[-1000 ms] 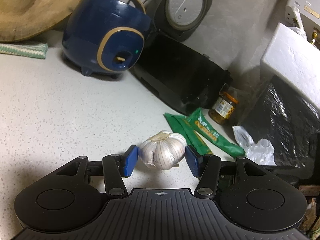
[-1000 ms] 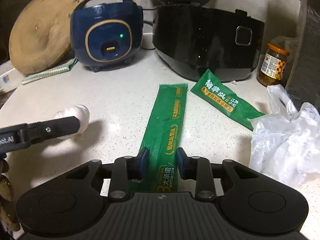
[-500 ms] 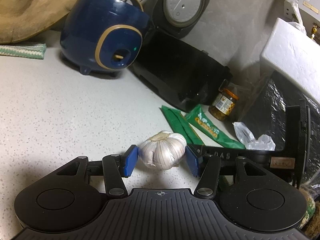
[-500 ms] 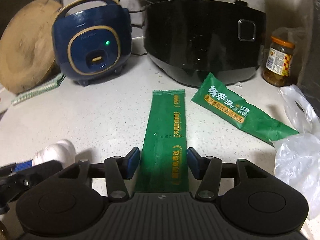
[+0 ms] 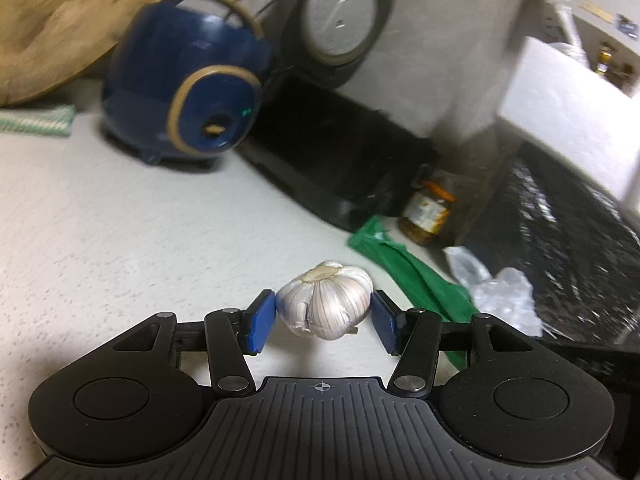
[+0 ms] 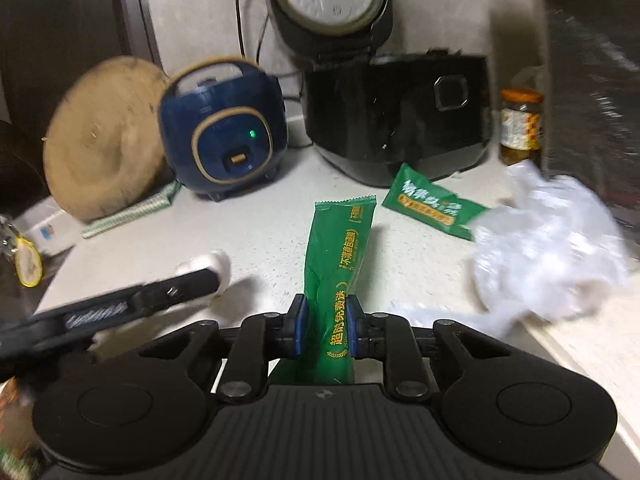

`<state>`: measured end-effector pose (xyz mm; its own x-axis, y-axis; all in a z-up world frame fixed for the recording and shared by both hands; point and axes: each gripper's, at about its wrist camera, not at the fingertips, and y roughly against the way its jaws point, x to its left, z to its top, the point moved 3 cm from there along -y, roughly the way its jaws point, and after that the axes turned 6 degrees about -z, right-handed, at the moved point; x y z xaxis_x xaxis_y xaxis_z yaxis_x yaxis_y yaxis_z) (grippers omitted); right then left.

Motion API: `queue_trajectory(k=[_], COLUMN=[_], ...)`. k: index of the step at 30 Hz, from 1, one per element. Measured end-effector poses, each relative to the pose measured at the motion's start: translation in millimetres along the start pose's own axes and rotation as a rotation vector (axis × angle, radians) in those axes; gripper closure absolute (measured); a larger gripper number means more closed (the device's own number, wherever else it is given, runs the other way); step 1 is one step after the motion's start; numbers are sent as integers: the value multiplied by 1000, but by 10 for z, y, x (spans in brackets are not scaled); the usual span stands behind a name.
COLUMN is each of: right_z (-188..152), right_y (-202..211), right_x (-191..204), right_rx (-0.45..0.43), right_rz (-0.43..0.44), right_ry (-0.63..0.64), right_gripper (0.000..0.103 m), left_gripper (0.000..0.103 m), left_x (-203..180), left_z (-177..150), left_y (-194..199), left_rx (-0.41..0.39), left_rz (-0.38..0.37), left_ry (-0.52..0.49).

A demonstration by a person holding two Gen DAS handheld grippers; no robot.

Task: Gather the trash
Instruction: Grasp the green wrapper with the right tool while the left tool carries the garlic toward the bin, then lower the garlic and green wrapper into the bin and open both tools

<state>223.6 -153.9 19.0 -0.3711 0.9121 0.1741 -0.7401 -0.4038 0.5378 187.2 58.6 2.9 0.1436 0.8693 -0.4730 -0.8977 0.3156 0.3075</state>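
Note:
My left gripper (image 5: 323,322) is shut on a white garlic bulb (image 5: 326,300) and holds it just above the speckled counter. My right gripper (image 6: 322,326) is shut on a long green wrapper (image 6: 340,264), pinching its near end; the far end hangs forward over the counter. A second green wrapper (image 6: 430,206) lies flat by the black cooker. A crumpled clear plastic bag (image 6: 548,248) lies at the right. The left gripper's finger and the garlic (image 6: 212,266) show blurred in the right wrist view.
A blue rice cooker (image 6: 224,132) and an open black rice cooker (image 6: 400,112) stand at the back. A round wooden board (image 6: 100,140) leans at the left. A jar (image 6: 520,124) and a black foil bag (image 6: 592,100) stand at the right.
My right gripper has closed on the long green wrapper and lifted its near end. The left gripper still holds the garlic and has shifted a little.

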Motion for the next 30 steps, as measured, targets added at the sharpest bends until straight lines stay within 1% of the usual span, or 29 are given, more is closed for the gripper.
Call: queue_trajectory(k=[1, 3, 5, 6, 9, 11, 13, 16, 19, 21, 23, 26, 28, 30], right_z=[-52, -171, -301, -382, -656, -859, -1095, -1475, -1847, -2076, -2288, -2540, -2645, -2715], right_y=[126, 349, 533, 628, 879, 989, 1057, 1047, 978, 892, 784, 639, 540, 446], right_x=[-34, -130, -221, -276, -431, -542, -643, -817, -988, -1095, -1188, -1285, -1322, -1356], right_rx=[-17, -44, -60, -66, -80, -70, -57, -10, 44, 86, 127, 180, 207, 225], right_rz=[-5, -23, -49, -70, -130, -152, -182, -221, -259, -271, -296, -318, -313, -311], right_ry=[-2, -19, -36, -46, -70, -103, -135, -193, -249, -289, -319, -349, -362, -375], right_gripper=[84, 84, 84, 84, 84, 84, 84, 84, 84, 84, 84, 84, 84, 84], left_gripper=[45, 45, 45, 45, 45, 45, 45, 45, 45, 45, 45, 45, 45, 45], left_x=[-61, -215, -399, -492, -775, -917, -1051, -1152, -1142, -1103, -1032, -904, -792, -654], left_z=[-10, -72, -168, -218, -403, -546, -754, -1150, -1588, -1880, -2106, -2449, -2686, -2875], left_y=[25, 89, 129, 146, 156, 139, 87, 4, -162, -292, -383, -557, -671, -750], left_rx=[-5, 1, 30, 46, 113, 165, 234, 315, 399, 454, 504, 604, 684, 743], left_rz=[-20, -101, -182, -209, -282, -319, -349, -373, -397, -397, -385, -354, -314, -269], left_ry=[-15, -20, -39, -60, -125, -147, -182, -207, -182, -170, -157, -133, -122, -106])
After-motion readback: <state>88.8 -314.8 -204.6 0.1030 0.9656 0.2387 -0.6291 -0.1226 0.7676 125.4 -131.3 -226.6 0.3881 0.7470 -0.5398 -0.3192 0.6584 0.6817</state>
